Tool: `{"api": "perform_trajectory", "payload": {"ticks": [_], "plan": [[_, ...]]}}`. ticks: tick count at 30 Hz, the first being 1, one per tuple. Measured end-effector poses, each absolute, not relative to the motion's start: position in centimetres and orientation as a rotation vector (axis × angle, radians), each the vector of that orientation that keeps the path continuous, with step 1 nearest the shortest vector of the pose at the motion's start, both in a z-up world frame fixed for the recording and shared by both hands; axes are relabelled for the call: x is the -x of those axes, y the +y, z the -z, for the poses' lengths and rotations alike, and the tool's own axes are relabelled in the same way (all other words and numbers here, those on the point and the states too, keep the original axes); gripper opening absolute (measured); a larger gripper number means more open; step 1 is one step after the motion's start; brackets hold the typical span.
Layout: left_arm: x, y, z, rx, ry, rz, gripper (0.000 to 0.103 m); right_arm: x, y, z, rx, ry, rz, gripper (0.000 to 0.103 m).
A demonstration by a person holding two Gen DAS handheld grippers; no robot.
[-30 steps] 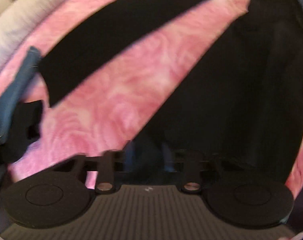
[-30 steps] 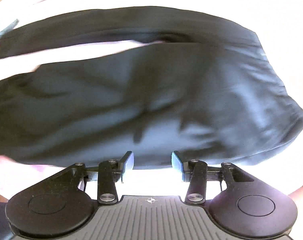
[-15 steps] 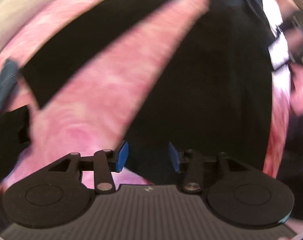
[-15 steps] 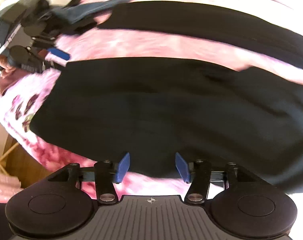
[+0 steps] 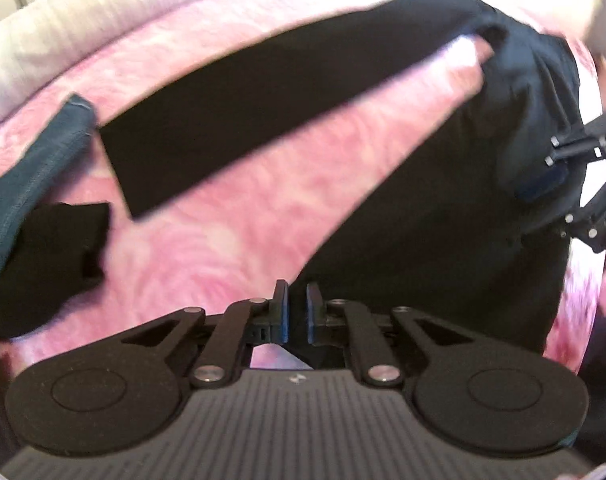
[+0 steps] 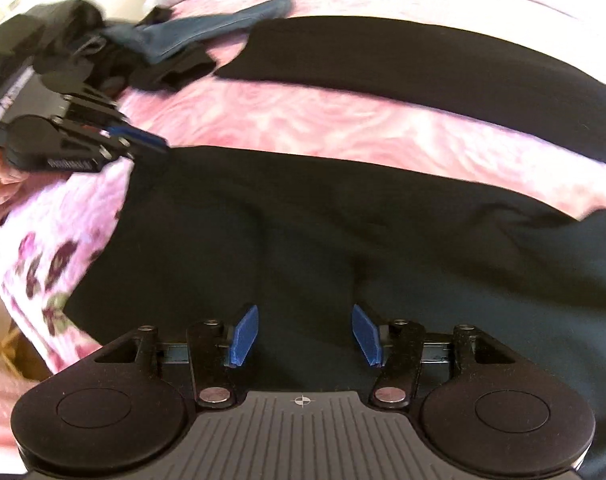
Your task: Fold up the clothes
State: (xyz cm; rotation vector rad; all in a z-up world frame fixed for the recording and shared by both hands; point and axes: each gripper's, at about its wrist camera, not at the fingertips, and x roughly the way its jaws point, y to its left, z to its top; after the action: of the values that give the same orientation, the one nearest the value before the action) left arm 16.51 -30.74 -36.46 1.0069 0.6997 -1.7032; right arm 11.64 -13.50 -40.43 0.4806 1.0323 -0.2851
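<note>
So we've got a pair of black trousers spread flat on the bed, on a pink swirly bedspread. The two legs run long and roughly side by side with a wedge of pink showing between them. In the right wrist view that long axis goes straight across the picture, left to right.

The right claw hovers over the nearer leg, with the fabric directly ahead of and under it. Its blue fingers stand well apart and nothing is pinched between them. The left claw sits at the hem end of that same leg, right on the edge where black meets pink. Its jaws have just been closing and are now nearly together, and they look clamped on the hem edge, though blur makes that a judgement call.

Off past the hems there's a heap of other clothes, bluish denim on top.

Writing: there's a small white label on the left claw's body in the right wrist view, too smeared to read.
</note>
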Motion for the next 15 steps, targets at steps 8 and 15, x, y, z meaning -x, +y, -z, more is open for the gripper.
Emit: {"api": "perform_trajectory", "payload": {"ticks": [8, 15], "plan": [[-16.6, -31.4, 38.1, -1.108, 0.737, 1.711, 0.007, -8.3, -20.3, 39.3, -0.461, 0.931, 0.663, 0.057], [-17.2, -31.2, 36.9, -1.023, 0.713, 1.689, 0.007, -5.7, -28.3, 41.5, -0.562, 1.010, 0.908, 0.057]]}}
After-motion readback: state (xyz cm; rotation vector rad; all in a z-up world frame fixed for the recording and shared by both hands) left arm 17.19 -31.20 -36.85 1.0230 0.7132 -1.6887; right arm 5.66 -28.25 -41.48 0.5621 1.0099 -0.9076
